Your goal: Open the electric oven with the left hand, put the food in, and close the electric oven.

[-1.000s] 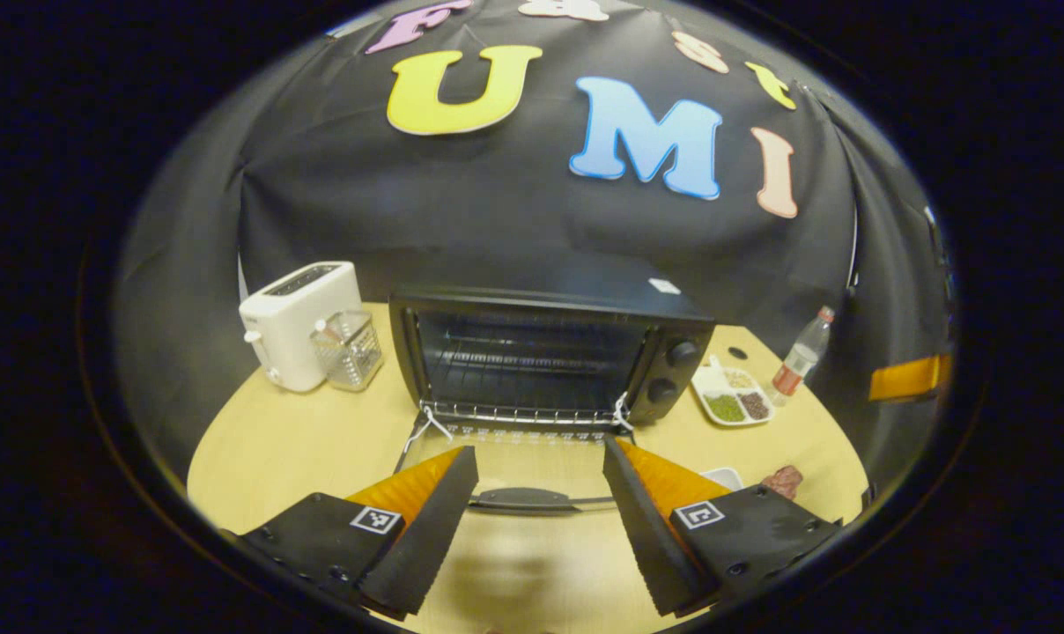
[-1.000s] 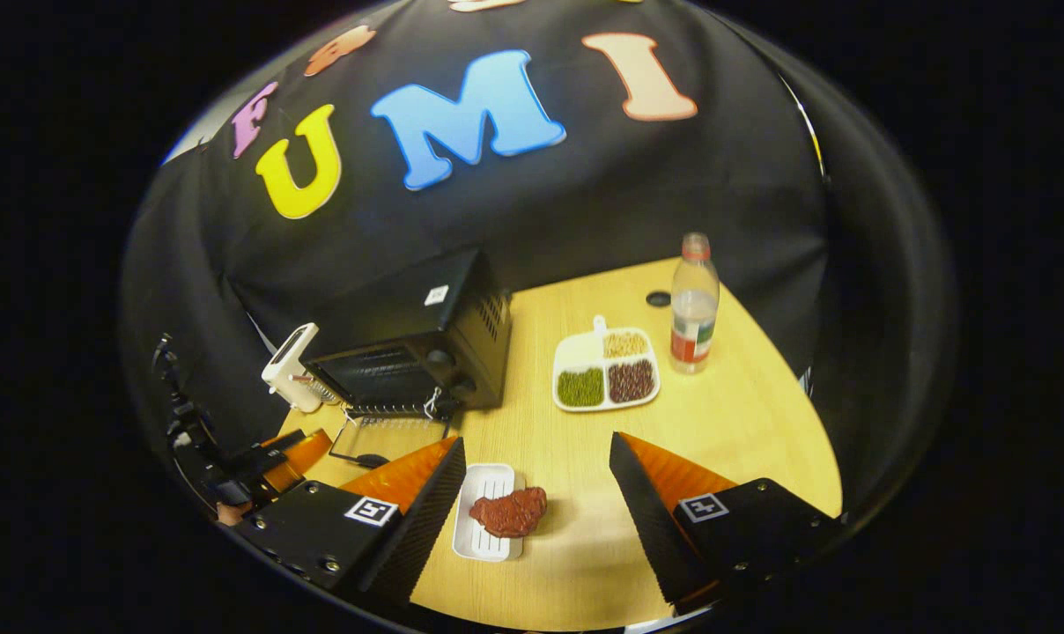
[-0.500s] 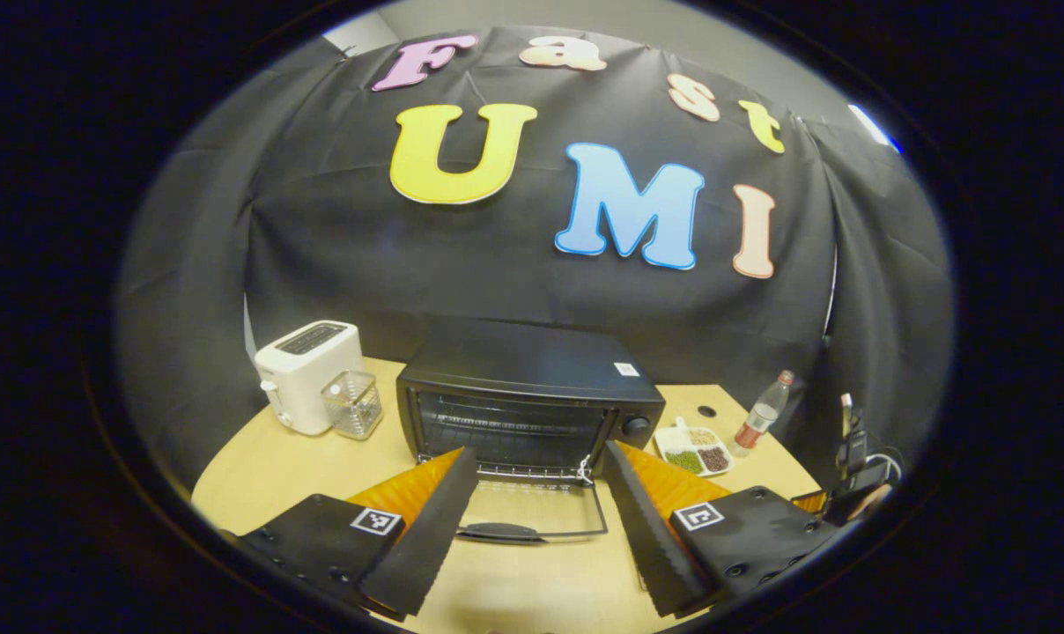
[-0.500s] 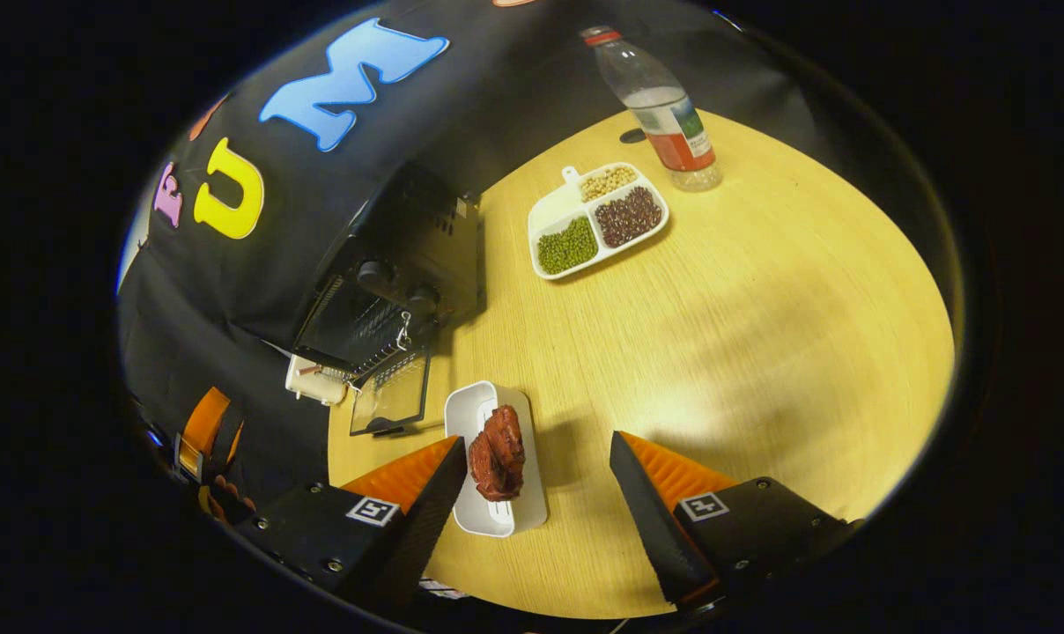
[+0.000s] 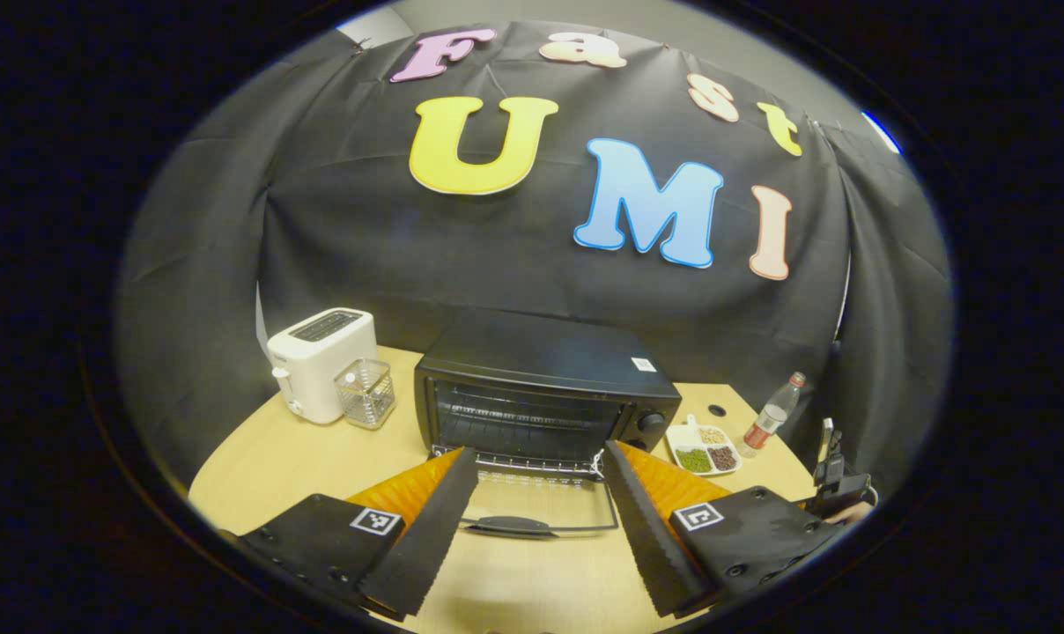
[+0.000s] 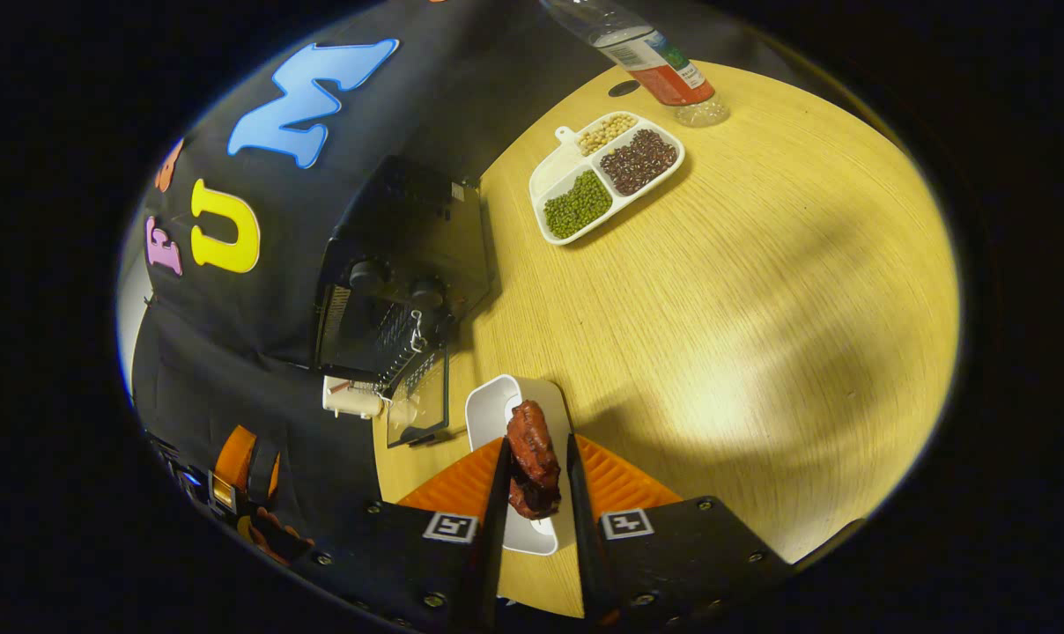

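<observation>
The black electric oven (image 5: 545, 387) stands mid-table with its glass door (image 5: 541, 506) folded down flat, handle toward me. My left gripper (image 5: 541, 462) hangs open in front of the door, holding nothing. In the right gripper view the oven (image 6: 400, 264) sits at the left with its door (image 6: 422, 401) down. A dark red piece of meat (image 6: 532, 453) lies on a small white tray (image 6: 506, 414), and my right gripper (image 6: 536, 449) is shut on the meat, both fingers pressing its sides.
A white toaster (image 5: 321, 361) and a clear container (image 5: 365, 392) stand left of the oven. A divided plate of beans (image 6: 607, 172) and a water bottle (image 6: 651, 57) sit to its right. The other gripper (image 5: 836, 497) is at the right edge of the wooden table (image 6: 761, 291).
My right gripper came down over the tray and went from wide open to shut on the meat. My left gripper drew back from the opened door and stays open.
</observation>
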`<state>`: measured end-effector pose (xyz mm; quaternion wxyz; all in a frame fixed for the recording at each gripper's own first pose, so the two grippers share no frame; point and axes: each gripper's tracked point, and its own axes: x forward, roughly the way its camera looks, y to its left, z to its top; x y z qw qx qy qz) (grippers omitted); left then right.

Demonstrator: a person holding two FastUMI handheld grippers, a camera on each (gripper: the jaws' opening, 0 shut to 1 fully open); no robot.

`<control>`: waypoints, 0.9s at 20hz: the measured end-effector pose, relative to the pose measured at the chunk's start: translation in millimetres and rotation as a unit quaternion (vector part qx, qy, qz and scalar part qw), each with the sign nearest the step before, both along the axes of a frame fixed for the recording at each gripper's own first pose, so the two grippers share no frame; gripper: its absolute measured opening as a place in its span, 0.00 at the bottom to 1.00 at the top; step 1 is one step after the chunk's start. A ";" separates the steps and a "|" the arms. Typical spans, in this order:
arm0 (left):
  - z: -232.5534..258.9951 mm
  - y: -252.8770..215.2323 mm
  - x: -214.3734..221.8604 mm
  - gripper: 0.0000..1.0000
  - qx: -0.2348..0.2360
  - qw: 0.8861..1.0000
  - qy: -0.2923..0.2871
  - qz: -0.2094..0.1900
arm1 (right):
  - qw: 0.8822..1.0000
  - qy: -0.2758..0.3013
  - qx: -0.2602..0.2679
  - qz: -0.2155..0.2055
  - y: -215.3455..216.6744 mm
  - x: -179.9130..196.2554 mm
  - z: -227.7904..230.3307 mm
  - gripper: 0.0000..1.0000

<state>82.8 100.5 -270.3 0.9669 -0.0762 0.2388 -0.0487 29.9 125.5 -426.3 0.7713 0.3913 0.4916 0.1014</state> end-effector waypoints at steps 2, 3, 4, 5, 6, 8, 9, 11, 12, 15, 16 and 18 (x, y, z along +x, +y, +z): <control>-1.1 2.2 0.0 0.96 -0.001 1.000 0.002 0.004 | 0.999 -0.011 0.027 0.015 11.5 -5.8 5.8 0.27; -1.5 2.1 -0.8 0.96 -0.002 1.000 0.003 0.004 | 0.999 -0.011 0.029 0.012 10.7 -1.9 8.5 0.12; -0.7 4.1 -0.7 1.00 -0.001 1.000 0.002 0.006 | 0.999 -0.016 0.029 0.015 11.0 -0.6 10.3 0.12; 0.6 5.7 0.5 1.00 0.000 1.000 0.001 0.008 | 0.999 -0.018 0.035 0.018 14.8 -2.9 13.6 0.12; 1.5 4.6 0.1 1.00 -0.002 1.000 -0.001 0.009 | 0.999 -0.023 0.035 0.021 16.4 -3.9 16.3 0.12; 4.9 4.8 0.7 0.96 -0.004 1.000 -0.007 0.009 | 0.998 -0.033 0.039 0.021 18.8 -3.7 23.9 0.12; 8.2 6.0 1.0 1.00 -0.003 1.000 -0.011 0.008 | 0.998 -0.037 0.047 0.018 21.2 -3.9 30.8 0.12; 17.0 6.4 1.3 1.00 -0.002 1.000 -0.018 0.006 | 0.996 -0.054 0.067 0.018 29.2 -1.4 47.9 0.12; 20.7 5.3 0.6 0.93 -0.003 1.000 -0.023 0.005 | 0.995 -0.065 0.079 0.018 33.8 2.0 57.8 0.12; 34.3 5.0 -1.8 0.92 -0.004 0.999 -0.038 0.000 | 0.990 -0.093 0.103 0.024 54.3 11.4 83.8 0.12; 38.5 4.7 -2.1 0.96 -0.004 0.999 -0.041 -0.002 | 0.988 -0.101 0.113 0.029 63.0 12.4 92.8 0.12; 45.8 4.3 -2.6 1.00 0.000 0.999 -0.050 -0.010 | 0.983 -0.117 0.136 0.036 82.6 20.1 110.8 0.12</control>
